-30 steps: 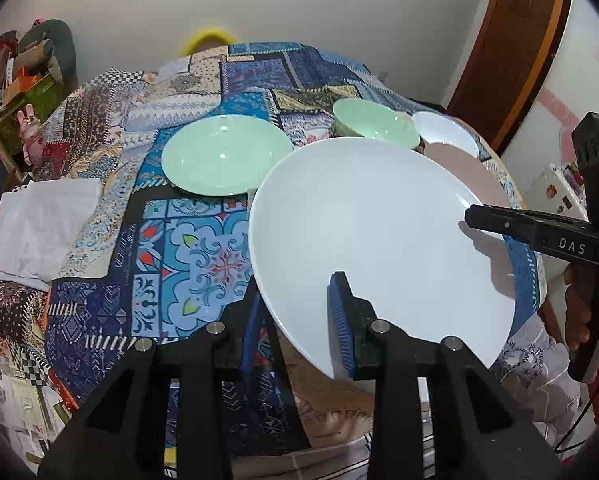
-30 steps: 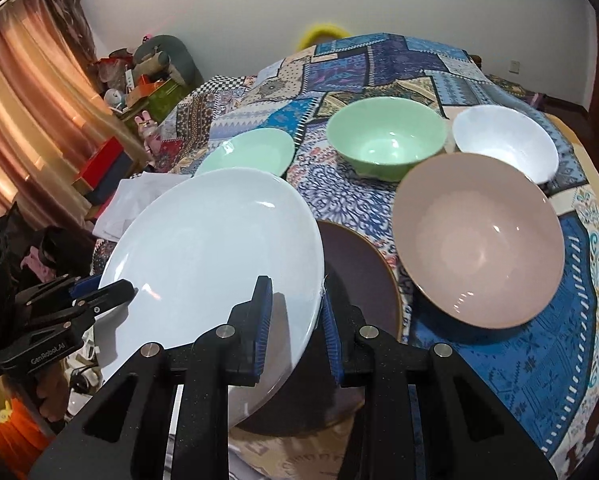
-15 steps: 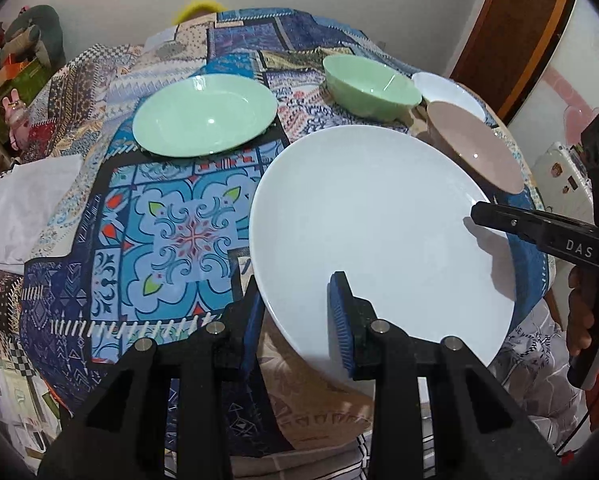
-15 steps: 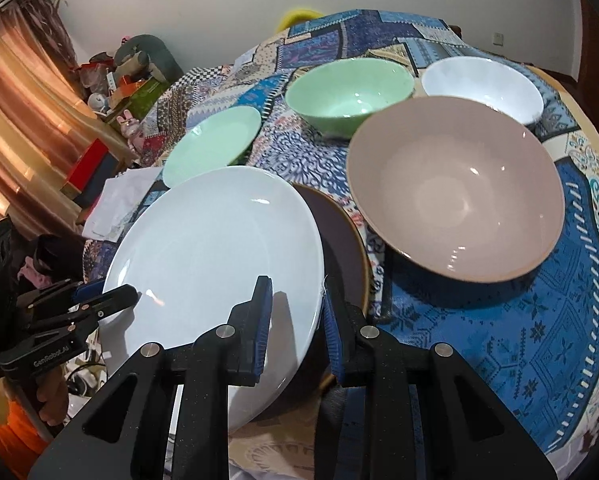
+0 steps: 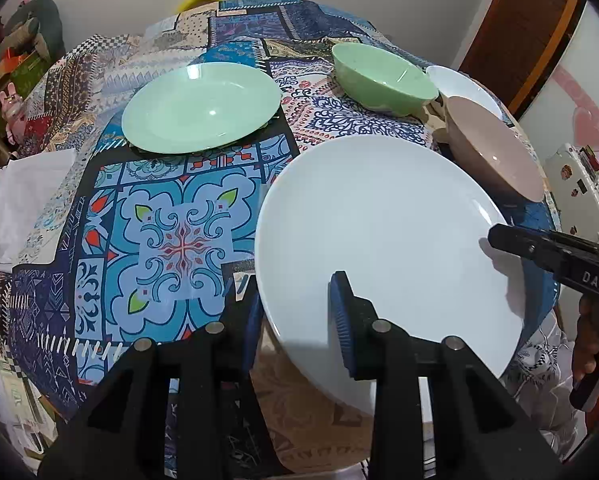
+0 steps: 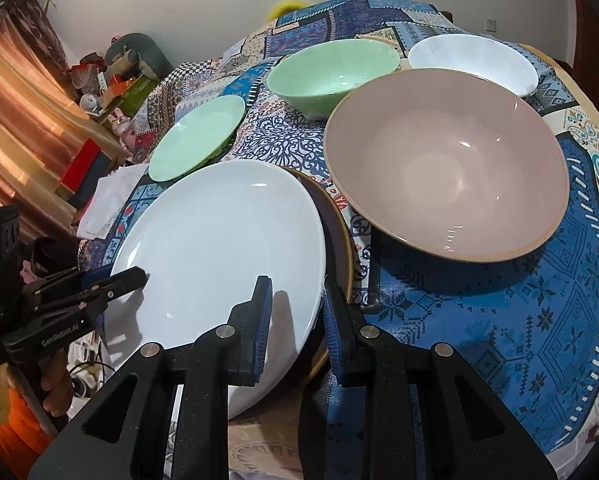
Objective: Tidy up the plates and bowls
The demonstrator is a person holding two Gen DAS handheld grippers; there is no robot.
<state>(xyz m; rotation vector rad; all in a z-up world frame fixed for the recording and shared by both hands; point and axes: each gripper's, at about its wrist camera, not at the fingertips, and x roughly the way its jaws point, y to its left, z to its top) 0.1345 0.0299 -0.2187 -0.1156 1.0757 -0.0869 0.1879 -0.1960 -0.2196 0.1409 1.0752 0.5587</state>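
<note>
Both grippers hold a large white plate (image 5: 383, 224) by opposite rims, tilted above the table's near edge. My left gripper (image 5: 295, 312) is shut on its rim; my right gripper (image 6: 293, 312) is shut on the other rim of the white plate (image 6: 219, 248). A dark brown plate (image 6: 339, 236) lies under it on the table. A green plate (image 5: 201, 106) lies further back left. A green bowl (image 6: 333, 70), a white bowl (image 6: 475, 60) and a large pink bowl (image 6: 447, 164) stand on the right.
The round table has a blue patterned cloth (image 5: 171, 240). Folded white cloth (image 5: 19, 200) lies at the left edge. Shelves with toys (image 6: 111, 80) and a curtain stand beyond the table's left; a wooden door (image 5: 527, 20) stands to the right.
Both grippers have moved forward over the table with the white plate. The bowls and green plate look closer and the cameras tilt further down.
</note>
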